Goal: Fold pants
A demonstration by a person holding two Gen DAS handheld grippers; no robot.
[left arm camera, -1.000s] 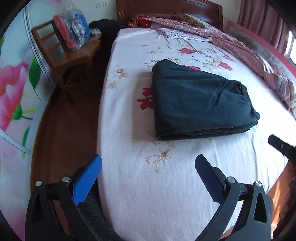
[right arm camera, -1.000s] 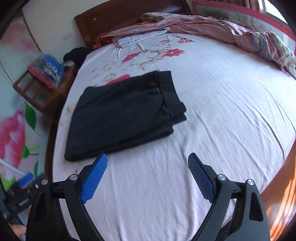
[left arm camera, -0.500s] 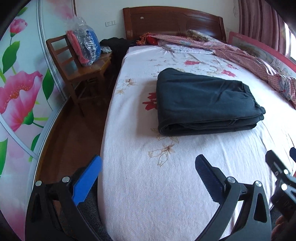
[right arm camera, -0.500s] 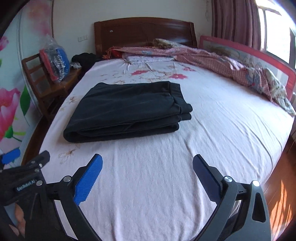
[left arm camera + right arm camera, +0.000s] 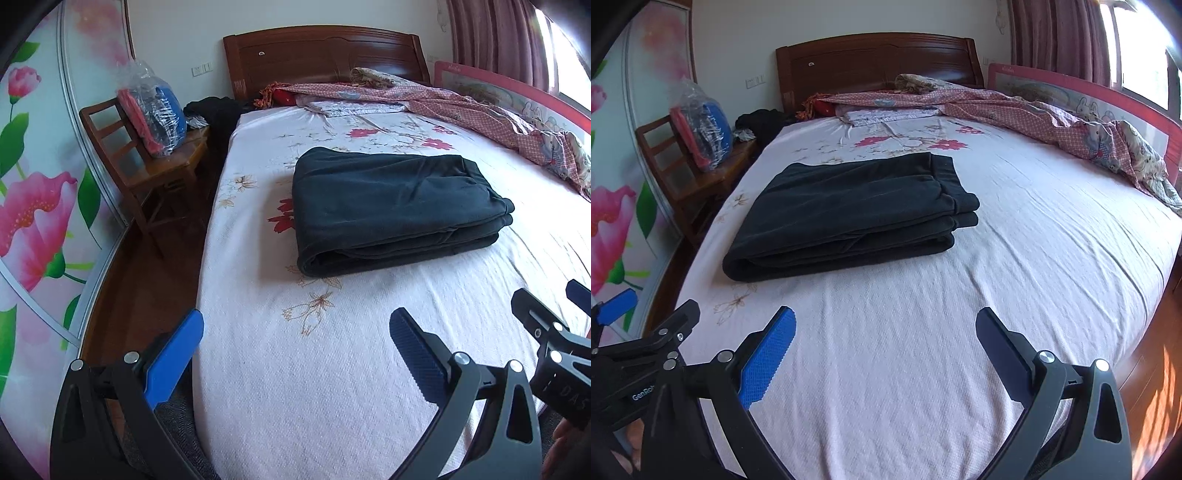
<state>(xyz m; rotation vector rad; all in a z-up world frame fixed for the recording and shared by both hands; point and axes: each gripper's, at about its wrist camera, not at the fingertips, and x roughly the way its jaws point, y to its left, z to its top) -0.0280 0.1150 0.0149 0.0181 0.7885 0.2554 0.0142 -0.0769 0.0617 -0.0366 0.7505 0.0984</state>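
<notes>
The dark pants (image 5: 391,206) lie folded into a thick rectangular stack on the bed's white floral sheet (image 5: 332,369); they also show in the right wrist view (image 5: 849,214). My left gripper (image 5: 295,339) is open and empty, held low near the foot of the bed, well short of the pants. My right gripper (image 5: 884,332) is open and empty, also near the foot of the bed and apart from the pants. Each gripper shows at the edge of the other's view.
A wooden chair (image 5: 147,166) with a plastic-wrapped bundle (image 5: 155,110) stands left of the bed. A pink patterned quilt (image 5: 1052,118) lies along the far right side. The wooden headboard (image 5: 875,62) is at the back. Wooden floor (image 5: 140,288) runs along the left.
Both grippers have pulled back and dropped lower toward the foot of the bed, so the pants look farther away and flatter. The pants have not moved.
</notes>
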